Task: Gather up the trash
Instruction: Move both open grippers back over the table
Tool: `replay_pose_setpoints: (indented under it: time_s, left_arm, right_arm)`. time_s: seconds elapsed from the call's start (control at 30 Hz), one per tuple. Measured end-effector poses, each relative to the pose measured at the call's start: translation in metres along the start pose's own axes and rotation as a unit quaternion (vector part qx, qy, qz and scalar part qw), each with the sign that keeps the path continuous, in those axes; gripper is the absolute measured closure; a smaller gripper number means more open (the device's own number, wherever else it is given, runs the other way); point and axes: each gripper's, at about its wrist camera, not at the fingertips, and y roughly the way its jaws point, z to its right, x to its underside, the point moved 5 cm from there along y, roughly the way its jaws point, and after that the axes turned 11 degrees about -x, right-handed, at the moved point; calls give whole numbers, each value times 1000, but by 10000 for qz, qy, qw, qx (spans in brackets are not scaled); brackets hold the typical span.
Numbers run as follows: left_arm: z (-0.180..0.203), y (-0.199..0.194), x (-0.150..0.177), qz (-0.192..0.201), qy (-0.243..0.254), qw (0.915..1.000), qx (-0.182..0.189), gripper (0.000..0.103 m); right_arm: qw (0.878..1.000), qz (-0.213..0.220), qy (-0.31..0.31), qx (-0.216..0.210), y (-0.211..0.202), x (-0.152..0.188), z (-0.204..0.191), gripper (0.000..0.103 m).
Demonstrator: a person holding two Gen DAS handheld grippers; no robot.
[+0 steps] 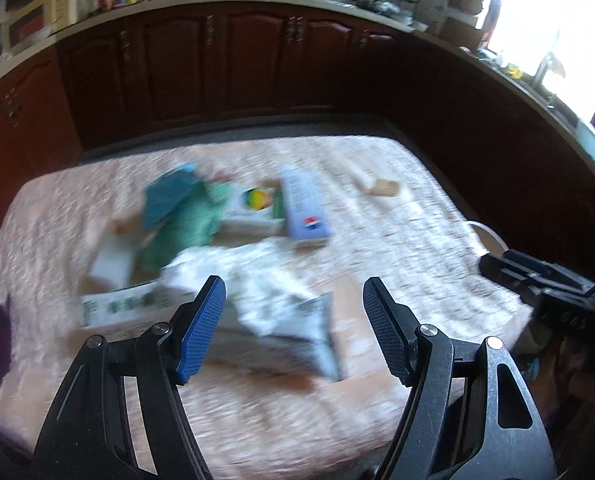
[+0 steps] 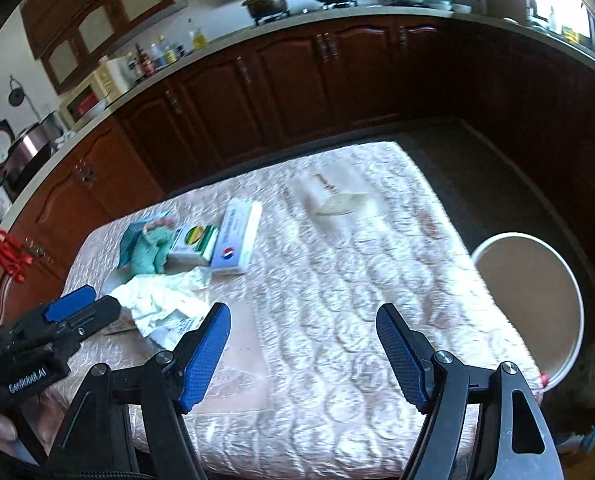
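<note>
Currently both the left gripper [image 1: 293, 300] and right gripper [image 2: 303, 328] hover spread wide and empty over the table [image 2: 337, 280]. Crumpled white paper [image 2: 165, 300] lies beside the left gripper; the bin [image 2: 533, 300] stands beyond the table's right edge. Pinch the paper's raised folds.

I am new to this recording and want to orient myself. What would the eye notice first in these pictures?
First, the heap of litter on the table's left part: a crumpled white wrapper, a green cloth and two small boxes. Next, the white bin beside the table's right edge. Both the left gripper and the right gripper hang open, holding nothing.
</note>
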Motion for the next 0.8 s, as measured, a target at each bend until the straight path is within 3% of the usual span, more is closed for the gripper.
replay_pose_setpoints:
  time_s: [0.17,0.33,0.53,0.73,0.8]
  left_arm:
    - [-38,18,4,-271,-251,9991,-205,32]
    - [-37,42,0,-536,-278,9981,-153,31]
    - [-11,78,-6,-724,265,9958,-488,31]
    - [10,115,-7,-1056,939,9860,-887,32]
    - [11,125,-6,-1229,956,9849,-763,41]
  right_arm:
    - [9997,-189,-47,-136,20,3,-12,30]
    - [9993,-312,-52,-187,37,2,-14,30]
    - [9987,-474,-90,-145,52,-3,-12,30]
    - [9984,-555,32,-136,60,-6,1,30]
    - [9983,-566,63,-135,63,-8,5,30]
